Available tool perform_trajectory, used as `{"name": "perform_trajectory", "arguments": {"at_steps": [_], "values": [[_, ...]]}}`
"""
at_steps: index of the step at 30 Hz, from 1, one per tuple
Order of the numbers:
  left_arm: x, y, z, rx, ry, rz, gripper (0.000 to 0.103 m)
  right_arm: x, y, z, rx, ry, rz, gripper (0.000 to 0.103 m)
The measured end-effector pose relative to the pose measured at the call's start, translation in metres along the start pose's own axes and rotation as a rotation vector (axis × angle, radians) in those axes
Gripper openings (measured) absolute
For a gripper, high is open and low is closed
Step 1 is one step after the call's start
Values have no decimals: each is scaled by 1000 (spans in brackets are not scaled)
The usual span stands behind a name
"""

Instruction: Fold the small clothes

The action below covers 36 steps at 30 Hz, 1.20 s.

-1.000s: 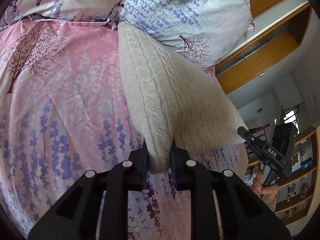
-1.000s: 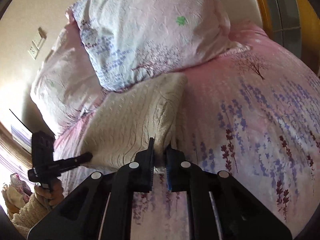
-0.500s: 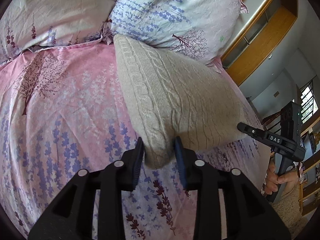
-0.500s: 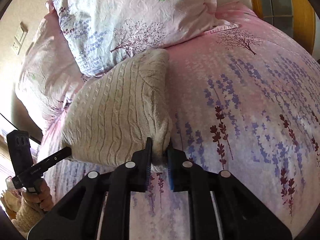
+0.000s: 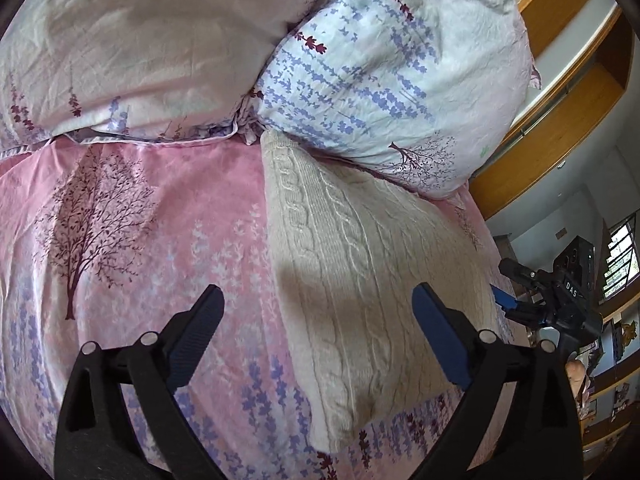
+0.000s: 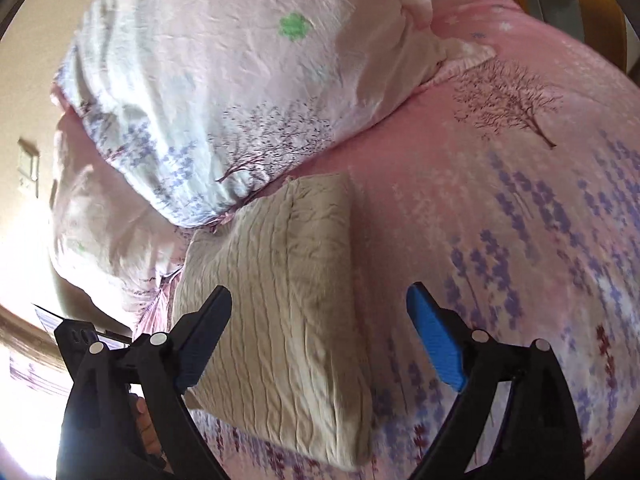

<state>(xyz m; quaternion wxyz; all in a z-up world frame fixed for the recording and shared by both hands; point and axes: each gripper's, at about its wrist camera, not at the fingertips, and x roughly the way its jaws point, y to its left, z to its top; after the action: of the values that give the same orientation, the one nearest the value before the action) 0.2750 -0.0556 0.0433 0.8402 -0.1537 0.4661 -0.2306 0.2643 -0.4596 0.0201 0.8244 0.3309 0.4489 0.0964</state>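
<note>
A folded cream cable-knit sweater (image 5: 360,280) lies flat on the pink floral bedspread (image 5: 140,240), its far end touching a pillow. It also shows in the right wrist view (image 6: 288,300). My left gripper (image 5: 316,336) is open and empty, held above the sweater's near left corner. My right gripper (image 6: 320,336) is open and empty above the sweater's near right corner. The right gripper also shows at the right edge of the left wrist view (image 5: 560,304).
Two floral pillows (image 5: 392,64) (image 5: 140,40) lie at the head of the bed behind the sweater. A wooden shelf unit (image 5: 560,112) stands to the right of the bed. The bedspread (image 6: 520,220) stretches out to the right of the sweater.
Both grippers have opened and let go of the sweater's near corners. The sweater has dropped flat onto the bed. Both grippers have drawn back and up a little.
</note>
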Motion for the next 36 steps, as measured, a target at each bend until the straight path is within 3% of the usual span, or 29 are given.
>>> {"name": "perform_trajectory", "arguments": {"at_steps": [7, 11, 14, 15, 18, 25, 27, 30, 32, 36], "values": [[40, -6, 10, -9, 102, 57, 99, 43, -14, 9, 85, 109, 64, 91], [53, -13, 11, 27, 121, 75, 99, 49, -11, 8, 61, 113, 94, 90], [59, -18, 10, 50, 125, 71, 99, 57, -7, 6, 58, 135, 135, 82], [61, -19, 10, 52, 129, 64, 99, 60, -6, 5, 57, 150, 150, 74], [69, -21, 9, 47, 143, 35, 96, 65, -5, 4, 58, 154, 180, 68], [75, -31, 6, 59, 127, 50, 93, 71, -7, 1, 72, 166, 238, 53], [74, -35, 5, 60, 110, 57, 87, 72, -6, 0, 72, 160, 249, 44], [70, -42, 4, 76, 69, 56, 69, 69, -2, -4, 58, 138, 260, 36], [63, -42, 4, 79, 53, 48, 53, 65, 2, -6, 44, 122, 262, 33], [50, -38, 3, 77, 40, 19, 41, 58, 24, -9, -5, 88, 267, 31]]}}
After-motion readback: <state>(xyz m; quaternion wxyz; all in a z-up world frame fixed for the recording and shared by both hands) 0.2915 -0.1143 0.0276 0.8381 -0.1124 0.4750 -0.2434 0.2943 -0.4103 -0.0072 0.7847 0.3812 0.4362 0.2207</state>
